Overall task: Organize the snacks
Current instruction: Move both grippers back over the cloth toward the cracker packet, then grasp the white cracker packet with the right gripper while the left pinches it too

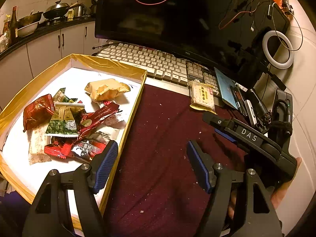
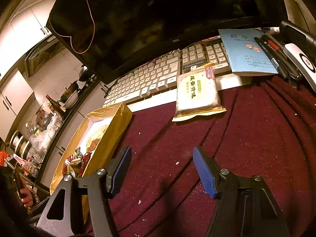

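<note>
Gold-edged box [image 1: 110, 116] holds many wrapped snacks [image 1: 65, 122]; one cracker packet [image 2: 197, 96] lies outside it, against the keyboard [image 2: 150, 79]. Left gripper [image 1: 153, 165] and right gripper [image 2: 162, 169] both stand wide open, holding nothing.

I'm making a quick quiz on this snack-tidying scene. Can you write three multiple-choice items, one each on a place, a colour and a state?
1. Where does the pale snack packet lie?
A. inside the box
B. on the cloth, leaning on the keyboard
C. on the blue booklet

2. What colour is the cloth?
A. dark red
B. green
C. white

3. How does the right gripper stand?
A. shut on a packet
B. shut on nothing
C. open, with nothing in it

Answers:
1 B: its top edge rests against the keyboard, outside the gold-rimmed box.
2 A: maroon fabric covers the table in both views.
3 C: its blue fingers stand wide apart over bare cloth.
</note>
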Demonstrator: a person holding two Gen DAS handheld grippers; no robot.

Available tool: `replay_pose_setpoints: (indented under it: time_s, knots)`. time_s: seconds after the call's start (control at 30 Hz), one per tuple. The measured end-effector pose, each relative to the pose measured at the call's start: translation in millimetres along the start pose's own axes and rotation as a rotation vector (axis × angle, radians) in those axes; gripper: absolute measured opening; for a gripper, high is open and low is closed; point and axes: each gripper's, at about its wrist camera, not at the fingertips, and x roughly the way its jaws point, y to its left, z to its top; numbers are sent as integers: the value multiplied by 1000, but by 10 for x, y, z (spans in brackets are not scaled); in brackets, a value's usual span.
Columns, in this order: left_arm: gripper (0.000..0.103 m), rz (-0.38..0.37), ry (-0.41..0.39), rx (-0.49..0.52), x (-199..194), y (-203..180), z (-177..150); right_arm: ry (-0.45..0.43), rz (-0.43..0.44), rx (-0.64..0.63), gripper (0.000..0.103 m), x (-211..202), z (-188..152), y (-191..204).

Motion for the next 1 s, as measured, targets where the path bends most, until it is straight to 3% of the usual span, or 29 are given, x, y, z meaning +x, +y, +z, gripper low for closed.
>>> replay_pose_setpoints:
  time_s: [0.33, 0.57, 0.8, 1.0]
  knots:
    - [72, -48, 12, -40, 29, 66, 32, 11, 16, -7, 67, -42, 124, 43]
    - [72, -77, -8, -27, -10, -70, 113, 41, -112, -47, 67, 5, 538, -39]
    - [72, -94, -6, -23, 9, -140, 169, 144, -232, 34, 68, 495, 857, -353]
    - [72, -79, -2, -52, 32, -70, 185, 179, -286, -34, 82, 779, 829, -171]
